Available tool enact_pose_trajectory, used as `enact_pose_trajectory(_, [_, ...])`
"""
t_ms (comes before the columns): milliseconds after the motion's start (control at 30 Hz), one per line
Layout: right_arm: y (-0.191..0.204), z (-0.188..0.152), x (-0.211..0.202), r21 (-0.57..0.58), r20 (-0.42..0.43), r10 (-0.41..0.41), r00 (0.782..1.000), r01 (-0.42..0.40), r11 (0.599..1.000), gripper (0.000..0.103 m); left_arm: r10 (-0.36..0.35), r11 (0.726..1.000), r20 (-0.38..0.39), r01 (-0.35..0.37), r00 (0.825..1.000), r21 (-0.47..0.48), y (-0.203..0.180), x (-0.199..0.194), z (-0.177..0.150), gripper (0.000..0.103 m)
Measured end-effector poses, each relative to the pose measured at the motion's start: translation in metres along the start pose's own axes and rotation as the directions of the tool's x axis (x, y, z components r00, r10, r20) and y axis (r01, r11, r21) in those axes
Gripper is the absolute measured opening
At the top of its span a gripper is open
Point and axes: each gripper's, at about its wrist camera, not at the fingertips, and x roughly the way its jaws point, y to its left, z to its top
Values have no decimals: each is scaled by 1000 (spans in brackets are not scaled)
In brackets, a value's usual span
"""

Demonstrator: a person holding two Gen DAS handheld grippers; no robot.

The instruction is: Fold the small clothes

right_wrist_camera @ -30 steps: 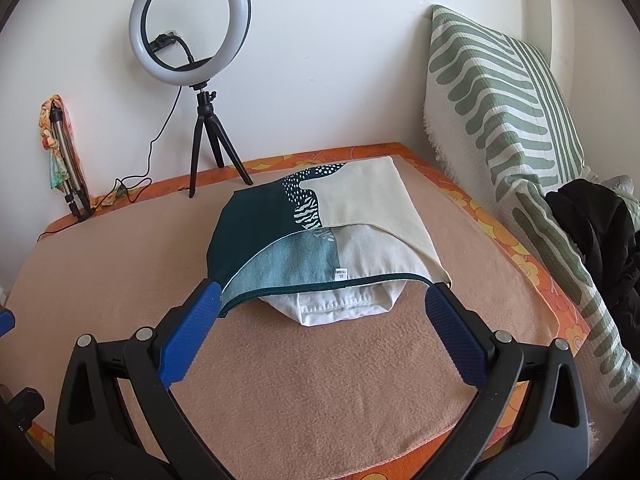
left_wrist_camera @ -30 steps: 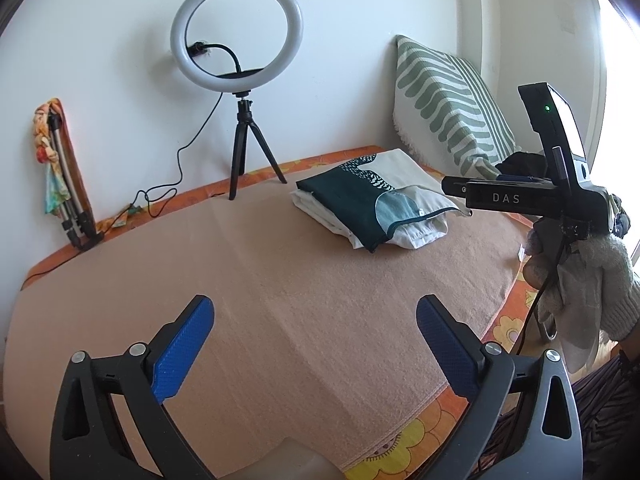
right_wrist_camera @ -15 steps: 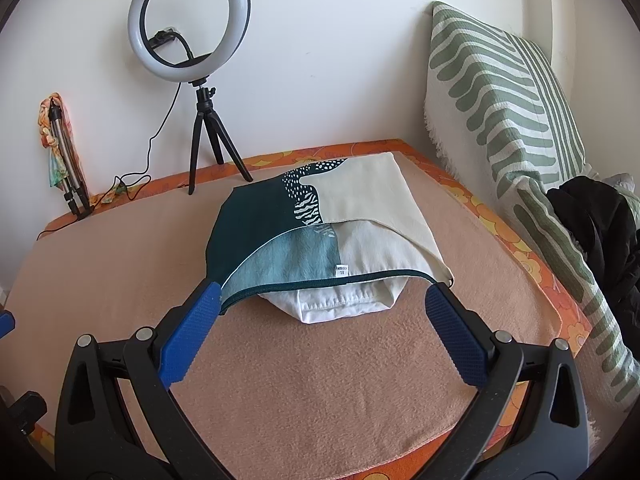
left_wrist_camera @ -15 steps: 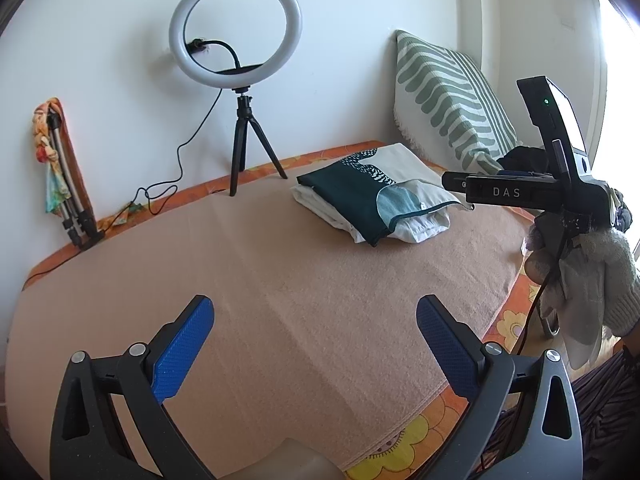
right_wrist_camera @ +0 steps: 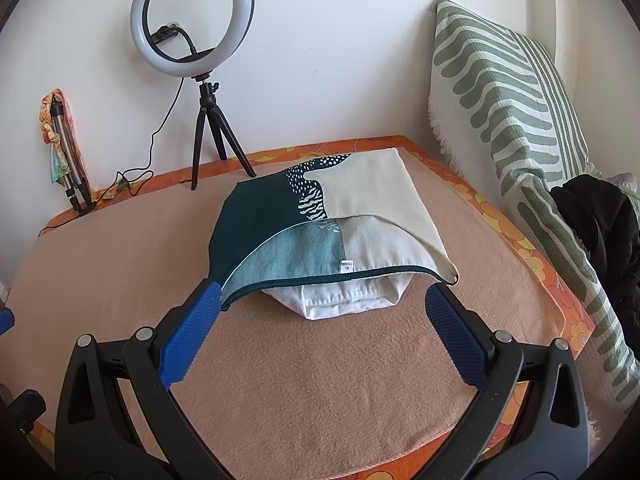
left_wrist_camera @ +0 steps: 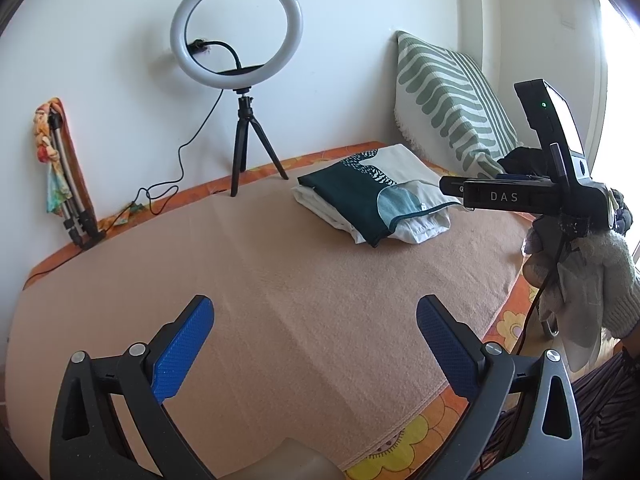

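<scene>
A folded dark-green, teal and cream garment (right_wrist_camera: 316, 224) lies on top of a folded white garment (right_wrist_camera: 344, 298) at the far right of the peach blanket (right_wrist_camera: 320, 380). My right gripper (right_wrist_camera: 322, 332) hangs open just in front of this stack, with nothing between its blue pads. In the left wrist view the same stack (left_wrist_camera: 372, 200) sits far off to the right, and my left gripper (left_wrist_camera: 314, 340) is open over bare blanket (left_wrist_camera: 280, 280). The right tool's black body (left_wrist_camera: 520, 196) shows there, held by a gloved hand (left_wrist_camera: 592, 280).
A ring light on a black tripod (right_wrist_camera: 200, 80) stands at the back by the wall. A folded tripod with a colourful cloth (right_wrist_camera: 64, 152) leans at the left. A green-striped pillow (right_wrist_camera: 520, 120) and dark clothing (right_wrist_camera: 600, 232) line the right side. Orange floral bedding (left_wrist_camera: 400, 448) edges the blanket.
The right gripper has drifted slightly closer to the stack. The left view has shifted a little, so the stack sits slightly farther right and lower. Both grippers stay open.
</scene>
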Motion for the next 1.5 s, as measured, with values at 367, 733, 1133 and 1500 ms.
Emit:
enact_pose_trajectory(367, [1,0,0,0,-2,2,1000,-2,1000,103,-1,1000,-1,1,1000,2,0,0,0,101])
enact_pose_trajectory(733, [2,-2,1,5,-6,8,1000,-8,1000,103,0,1000,-1,0,1000,2,-1,0,0,101])
enact_pose_trajectory(1133, [2,-2,1,4,-7,8,1000,-8,1000,103,4,1000,0,-4,1000,4,-1,0,-1,101])
enact_pose_trajectory(1500, [5,-4,3,-2,-11,13,1000,-13,1000,103,0,1000,5,0,1000,11,-1,-3,-2,101])
